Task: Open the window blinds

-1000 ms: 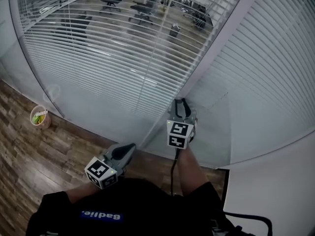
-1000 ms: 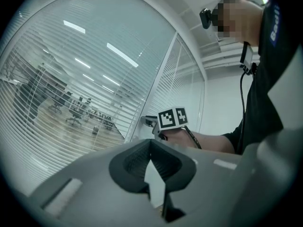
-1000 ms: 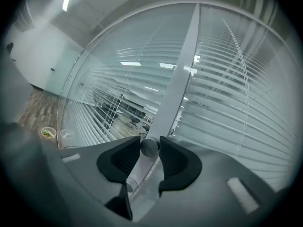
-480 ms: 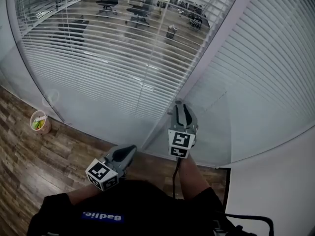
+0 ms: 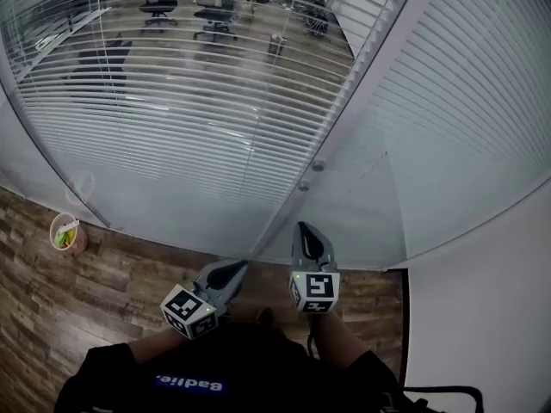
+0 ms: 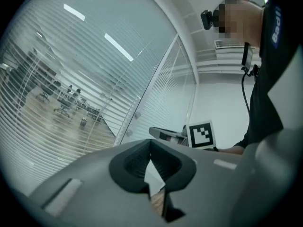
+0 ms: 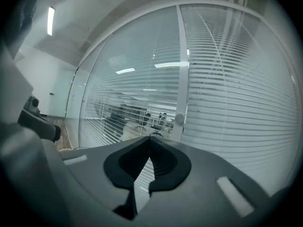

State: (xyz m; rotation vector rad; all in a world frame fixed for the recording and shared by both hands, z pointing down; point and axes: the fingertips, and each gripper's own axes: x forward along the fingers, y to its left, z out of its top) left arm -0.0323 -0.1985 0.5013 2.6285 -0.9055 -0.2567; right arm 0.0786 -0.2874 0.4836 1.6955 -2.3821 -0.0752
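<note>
While white slatted window blinds (image 5: 172,119) sit ahead behind glass (image 5: 164,209), we note left gripper (image 5: 232,272) closed, empty — right gripper (image 5: 304,231) just snapped closed on nothing. Slats look light, flimsy, out of reach; we'd take small round knob (image 5: 318,166) on white frame (image 5: 376,67) instead.

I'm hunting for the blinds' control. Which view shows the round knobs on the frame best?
Head view: both knobs sit unobstructed on the frame. The left gripper view shows both too; the right gripper view shows one.
</note>
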